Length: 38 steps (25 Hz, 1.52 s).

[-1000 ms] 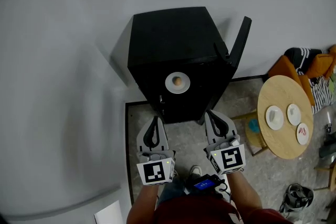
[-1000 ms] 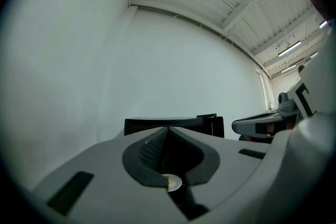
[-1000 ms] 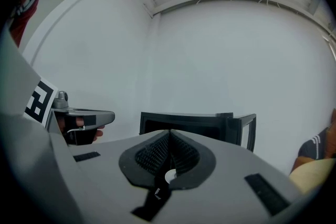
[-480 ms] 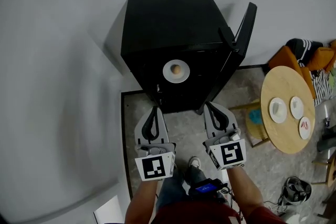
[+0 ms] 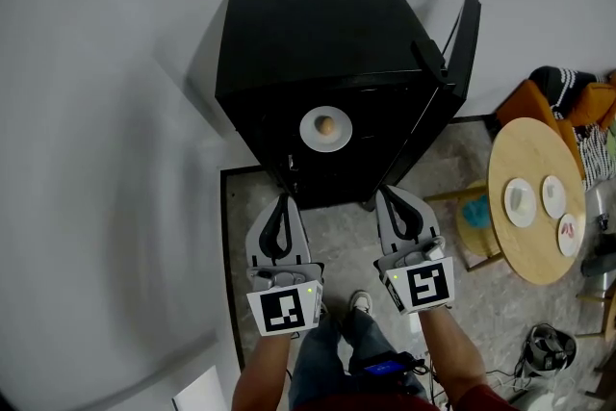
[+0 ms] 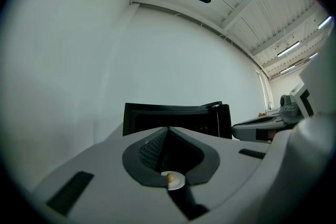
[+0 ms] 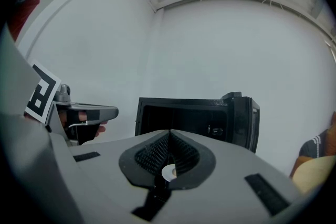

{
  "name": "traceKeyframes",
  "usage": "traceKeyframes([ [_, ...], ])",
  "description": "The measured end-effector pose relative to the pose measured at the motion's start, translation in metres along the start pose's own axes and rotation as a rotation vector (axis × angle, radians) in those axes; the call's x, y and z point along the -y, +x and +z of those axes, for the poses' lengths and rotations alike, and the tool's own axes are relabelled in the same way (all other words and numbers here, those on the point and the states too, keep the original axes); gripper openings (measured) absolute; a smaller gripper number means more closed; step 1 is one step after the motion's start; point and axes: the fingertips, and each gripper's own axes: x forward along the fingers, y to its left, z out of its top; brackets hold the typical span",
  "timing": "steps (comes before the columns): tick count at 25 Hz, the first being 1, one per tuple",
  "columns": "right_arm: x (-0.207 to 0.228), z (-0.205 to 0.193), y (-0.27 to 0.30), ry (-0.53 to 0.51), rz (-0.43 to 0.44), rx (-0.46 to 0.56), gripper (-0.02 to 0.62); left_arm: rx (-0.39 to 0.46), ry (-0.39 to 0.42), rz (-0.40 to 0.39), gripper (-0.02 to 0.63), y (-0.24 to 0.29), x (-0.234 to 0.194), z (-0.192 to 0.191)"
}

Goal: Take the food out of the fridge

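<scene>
A black mini fridge (image 5: pixel 318 24) stands against the white wall with its door (image 5: pixel 460 43) swung open to the right. Inside, a white plate (image 5: pixel 325 128) carries a small tan piece of food (image 5: pixel 326 123). My left gripper (image 5: pixel 282 198) and right gripper (image 5: pixel 390 192) are side by side just short of the fridge's front, both shut and empty. In the left gripper view the plate (image 6: pixel 173 180) with the food (image 6: pixel 170 177) shows below the closed jaw tips (image 6: pixel 167 129). In the right gripper view the plate (image 7: pixel 169 171) shows the same way below the closed tips (image 7: pixel 169 132).
A round wooden table (image 5: pixel 525 250) with three small plates stands at the right. Orange and striped cloth (image 5: pixel 568 115) lies behind it, and a blue thing (image 5: pixel 474 210) beside it. A helmet-like object (image 5: pixel 549 359) sits on the floor at the lower right.
Both grippers have sunk a little in front of the fridge, still shut and side by side. The fridge now fills more of the head view. The plate has not moved.
</scene>
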Motion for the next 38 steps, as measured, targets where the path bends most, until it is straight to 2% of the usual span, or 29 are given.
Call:
traceKeyframes([
  [2, -0.001, -0.003, 0.005, 0.001, -0.006, 0.016, 0.021, -0.008, 0.031, -0.008, 0.012, 0.000, -0.004, -0.010],
  [5, -0.002, -0.019, 0.008, -0.020, -0.003, -0.023, 0.021, -0.026, 0.096, -0.029, 0.013, -0.001, -0.007, -0.026],
  [10, -0.009, -0.040, 0.019, -0.012, 0.001, -0.013, 0.021, -0.036, 0.042, 0.003, 0.012, 0.002, -0.016, -0.048],
  [14, -0.013, -0.050, 0.027, 0.022, -0.011, 0.020, 0.021, -0.041, 0.044, 0.008, 0.012, 0.004, -0.021, -0.066],
  [17, -0.016, -0.070, 0.029, 0.004, -0.004, -0.016, 0.021, -0.047, 0.004, 0.029, 0.014, 0.004, -0.025, -0.081],
  [20, -0.020, -0.091, 0.031, -0.017, 0.009, -0.055, 0.021, -0.053, 0.010, 0.032, 0.014, 0.002, -0.027, -0.097],
  [30, -0.025, -0.140, 0.043, -0.010, 0.010, -0.059, 0.021, -0.083, 0.038, 0.036, 0.012, -0.001, -0.034, -0.159],
  [38, -0.030, -0.174, 0.052, 0.005, 0.013, -0.075, 0.021, -0.084, 0.035, 0.029, 0.012, 0.003, -0.034, -0.191],
])
